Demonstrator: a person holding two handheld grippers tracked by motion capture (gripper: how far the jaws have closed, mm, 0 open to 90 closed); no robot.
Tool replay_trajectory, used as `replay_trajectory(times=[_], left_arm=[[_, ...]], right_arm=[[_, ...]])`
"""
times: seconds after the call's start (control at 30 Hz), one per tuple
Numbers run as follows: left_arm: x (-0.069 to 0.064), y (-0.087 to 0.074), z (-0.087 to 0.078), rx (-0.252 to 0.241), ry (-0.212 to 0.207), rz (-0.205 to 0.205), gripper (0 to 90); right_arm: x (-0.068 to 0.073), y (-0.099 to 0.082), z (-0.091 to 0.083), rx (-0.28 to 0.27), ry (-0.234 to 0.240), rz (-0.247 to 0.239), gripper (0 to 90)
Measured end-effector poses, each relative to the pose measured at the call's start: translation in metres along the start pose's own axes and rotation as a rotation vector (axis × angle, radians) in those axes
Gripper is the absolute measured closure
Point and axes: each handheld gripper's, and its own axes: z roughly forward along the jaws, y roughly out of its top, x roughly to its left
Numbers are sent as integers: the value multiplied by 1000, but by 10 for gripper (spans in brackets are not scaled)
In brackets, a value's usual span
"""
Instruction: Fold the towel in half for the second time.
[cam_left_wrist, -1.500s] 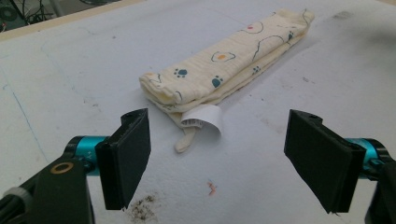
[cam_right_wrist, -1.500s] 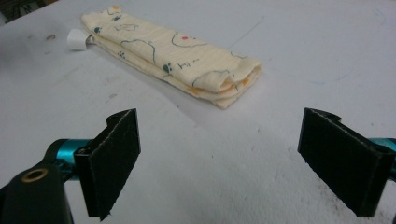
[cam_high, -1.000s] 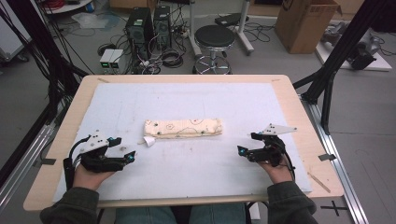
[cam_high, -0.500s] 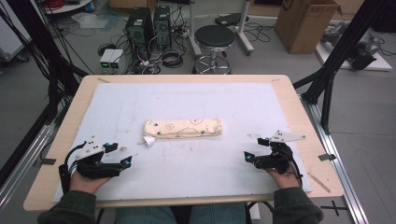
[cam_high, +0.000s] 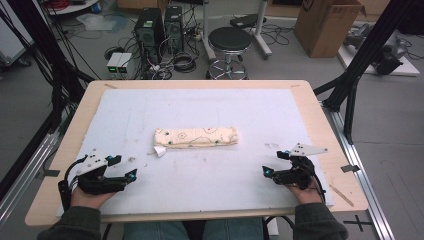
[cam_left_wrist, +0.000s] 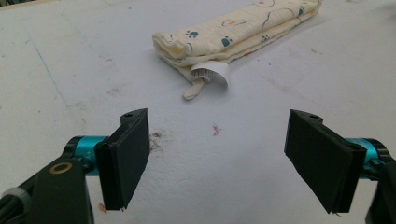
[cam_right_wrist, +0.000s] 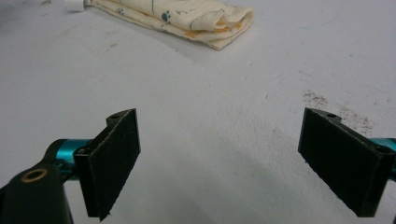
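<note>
Resting low at the near left and near right of the tabletop (cam_high: 300, 107), both hands hold their tongs spread and empty: left tongs (cam_high: 131, 176), right tongs (cam_high: 267, 172). Between them, farther off, lies the folded cloth (cam_high: 196, 136), well apart from both.

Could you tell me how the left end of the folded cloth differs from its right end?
The left end of the folded cloth has a white label and a small loop curling out onto the white mat; the right end has neither. The left end lies nearer the left gripper, the right end nearer the right gripper. Both ends show stacked cream layers with small prints, and neither is touched.
</note>
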Motion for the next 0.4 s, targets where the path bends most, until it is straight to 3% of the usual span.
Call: replay_trajectory(times=[0.4], left_arm=[[-4,1,3,8,-24,24,232]], right_arm=[[1,1,6,23,0,-15,122]])
